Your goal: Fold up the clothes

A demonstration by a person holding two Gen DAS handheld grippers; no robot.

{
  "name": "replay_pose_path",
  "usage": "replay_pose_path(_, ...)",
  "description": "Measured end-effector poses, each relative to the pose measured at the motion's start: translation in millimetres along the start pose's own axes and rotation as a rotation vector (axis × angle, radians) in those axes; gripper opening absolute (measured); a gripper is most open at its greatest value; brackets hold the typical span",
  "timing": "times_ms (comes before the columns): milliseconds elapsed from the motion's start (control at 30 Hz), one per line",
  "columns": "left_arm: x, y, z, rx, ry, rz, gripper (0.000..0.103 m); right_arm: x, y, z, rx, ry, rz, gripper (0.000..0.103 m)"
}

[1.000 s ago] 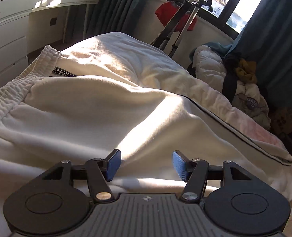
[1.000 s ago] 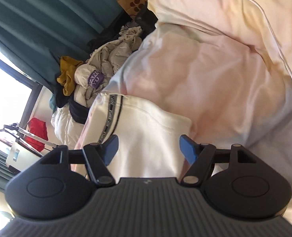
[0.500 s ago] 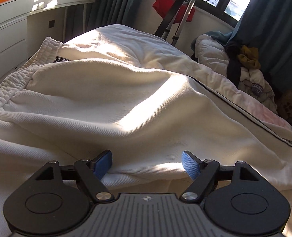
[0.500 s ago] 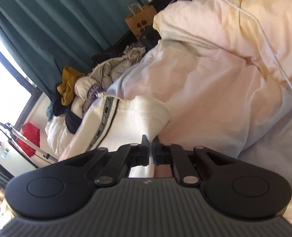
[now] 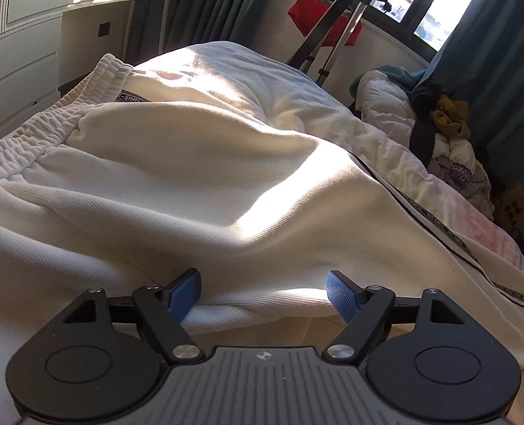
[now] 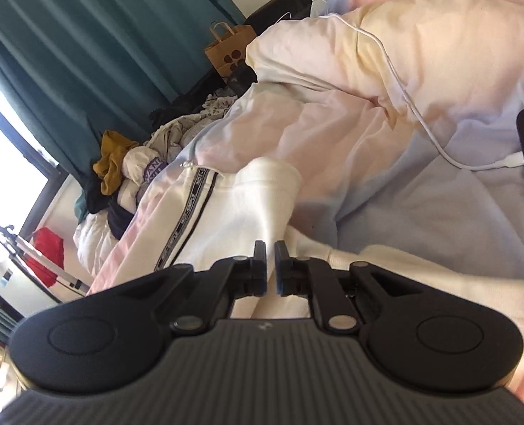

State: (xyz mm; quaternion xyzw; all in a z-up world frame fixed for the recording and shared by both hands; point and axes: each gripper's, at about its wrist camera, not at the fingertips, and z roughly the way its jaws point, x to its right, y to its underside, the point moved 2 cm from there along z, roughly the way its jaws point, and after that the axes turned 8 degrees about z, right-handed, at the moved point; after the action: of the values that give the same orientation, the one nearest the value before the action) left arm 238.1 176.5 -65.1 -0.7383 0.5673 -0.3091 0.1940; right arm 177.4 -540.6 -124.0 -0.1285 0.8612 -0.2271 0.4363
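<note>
bedroom, sunlit, teal curtains [image 5: 502,53] along the window wall; a bed [image 6: 439,212] with pale pink-and-blue bedding carries the work.

cream sweatpants [image 5: 191,177] lie spread across the bed: thick fleece-knit, soft ridged folds, gathered elastic waistband [image 5: 32,131] at far left, a black-and-white lettered tape stripe [image 5: 439,226] running down the right-hand leg seam.

my left gripper [image 5: 263,297] is wide open, blue pads either side of a raised fold at the near edge of the pants; cloth sits between the pads but nothing is pinched.

my right gripper [image 6: 269,265] is drawn almost fully together. cream fabric runs up to and under the fingers near the leg cuff [image 6: 276,184], so i judge it is pinching the pant leg near the hem, though the contact itself is hidden behind the fingers.

step in hand, as i read it: taking hold of both ends ahead of a fold, not yet made. next move calls for closing the left on that fold, then lifting both ends evenly so the heavy fleece does not sag or bunch.

nearby: white cable [image 6: 421,120] on the pillow [image 6: 439,35], clothes pile [image 6: 148,163] by the curtain, paper bag [image 6: 226,49].
</note>
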Motion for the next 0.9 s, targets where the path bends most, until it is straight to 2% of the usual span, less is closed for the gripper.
replay_pose_path(133, 1.6, 6.7, -9.4, 0.002, -0.004, 0.012, 0.08, 1.3, 11.9, -32.2, -0.028, -0.024, 0.022, 0.009)
replay_pose_path(300, -25.2, 18.7, -52.8, 0.052, 0.024, -0.083, 0.08, 8.3, 27.1, -70.4, -0.063, -0.016, 0.026, 0.009)
replay_pose_path(467, -53.1, 30.6, -97.2, 0.105, 0.052, -0.182, 0.08, 22.3, 22.5, -98.7, -0.06, 0.001, 0.036, 0.009)
replay_pose_path(600, -96.3, 51.3, -137.9, 0.168, 0.048, -0.384, 0.082, 35.5, 18.4, -112.4, -0.06, 0.039, 0.043, 0.009)
replay_pose_path(700, -122.8, 61.9, -161.5, 0.225, 0.008, -0.499, 0.083, 49.1, 15.2, -116.3, -0.062, 0.079, 0.08, 0.009)
replay_pose_path(800, -143.4, 66.0, -167.8, 0.244, -0.021, -0.59, 0.085, 61.5, 11.2, -120.5, -0.054, 0.085, 0.151, 0.009)
replay_pose_path(900, -161.3, 64.1, -162.4, 0.239, 0.003, -0.645, 0.085, 66.0, 9.4, -126.5, -0.034, 0.091, 0.172, 0.009)
